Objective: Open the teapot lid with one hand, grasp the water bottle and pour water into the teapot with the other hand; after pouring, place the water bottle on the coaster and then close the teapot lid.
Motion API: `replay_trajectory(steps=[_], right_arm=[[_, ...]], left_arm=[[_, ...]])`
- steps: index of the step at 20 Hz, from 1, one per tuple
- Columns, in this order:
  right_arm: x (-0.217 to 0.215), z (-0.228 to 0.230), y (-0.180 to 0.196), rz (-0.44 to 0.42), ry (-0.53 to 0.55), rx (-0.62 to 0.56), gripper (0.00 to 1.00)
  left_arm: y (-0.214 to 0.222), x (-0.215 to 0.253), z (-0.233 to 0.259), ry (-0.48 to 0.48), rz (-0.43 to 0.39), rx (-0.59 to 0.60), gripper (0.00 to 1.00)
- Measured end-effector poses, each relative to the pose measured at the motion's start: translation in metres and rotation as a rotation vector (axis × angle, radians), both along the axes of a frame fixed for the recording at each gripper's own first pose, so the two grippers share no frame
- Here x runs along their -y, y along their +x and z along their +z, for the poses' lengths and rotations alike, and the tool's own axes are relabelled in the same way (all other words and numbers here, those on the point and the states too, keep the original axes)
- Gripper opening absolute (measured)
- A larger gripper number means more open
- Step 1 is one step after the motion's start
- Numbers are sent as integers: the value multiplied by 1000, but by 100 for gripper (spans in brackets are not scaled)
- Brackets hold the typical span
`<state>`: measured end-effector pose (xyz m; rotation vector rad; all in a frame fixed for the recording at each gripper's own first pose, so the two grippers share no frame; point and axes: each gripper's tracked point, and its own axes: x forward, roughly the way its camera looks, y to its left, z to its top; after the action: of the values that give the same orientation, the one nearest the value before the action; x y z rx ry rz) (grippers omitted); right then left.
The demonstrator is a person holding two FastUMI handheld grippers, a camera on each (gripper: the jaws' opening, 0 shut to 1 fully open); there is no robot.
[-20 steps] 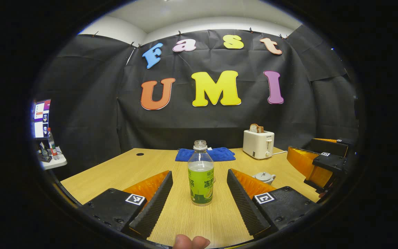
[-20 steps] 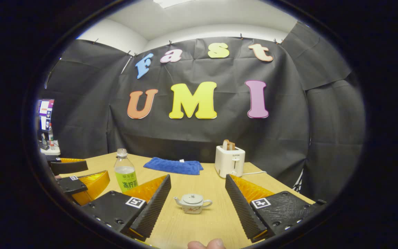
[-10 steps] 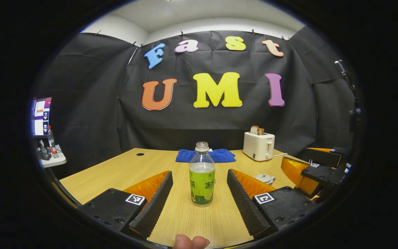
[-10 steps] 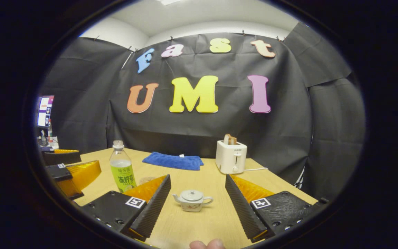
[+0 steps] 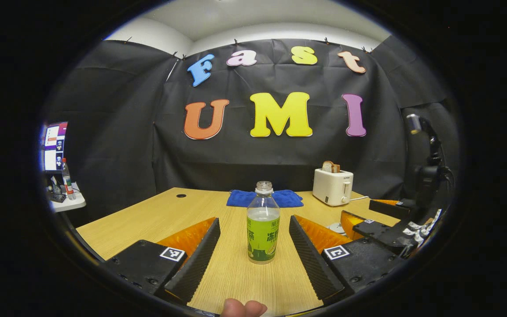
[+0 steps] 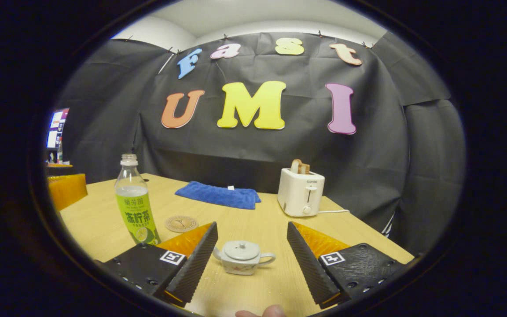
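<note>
Left hand-held gripper (image 5: pixel 253 259): fingers spread wide, holding nothing, low over the counter (image 5: pixel 148 220).
Water bottle (image 5: pixel 262 229): upright on the counter, uncapped, just ahead between the left fingers, untouched.
Right hand-held gripper (image 6: pixel 251 259): fingers spread wide, empty.
Teapot (image 6: pixel 241 257): lid on, standing between the right fingers, clear of both.
Coaster (image 6: pixel 181 223): flat, beyond the right hand-held gripper's left finger, beside the bottle.
Blue cloth (image 6: pixel 218 195): farther back.
Toaster (image 6: pixel 300 192): far right, bread in slot.
</note>
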<state>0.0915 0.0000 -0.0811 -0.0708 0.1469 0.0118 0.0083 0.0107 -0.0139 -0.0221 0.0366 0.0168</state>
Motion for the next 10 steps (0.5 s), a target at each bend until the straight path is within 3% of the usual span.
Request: replay_trajectory(steps=[5, 10], right_arm=[[-8, -26, 28, 13, -9, -63, 97], [-11, -41, 41, 17, 6, -106, 66]], left_arm=[[3, -9, 0, -2, 14, -6, 98], [5, -16, -3, -9, 25, -12, 98]])
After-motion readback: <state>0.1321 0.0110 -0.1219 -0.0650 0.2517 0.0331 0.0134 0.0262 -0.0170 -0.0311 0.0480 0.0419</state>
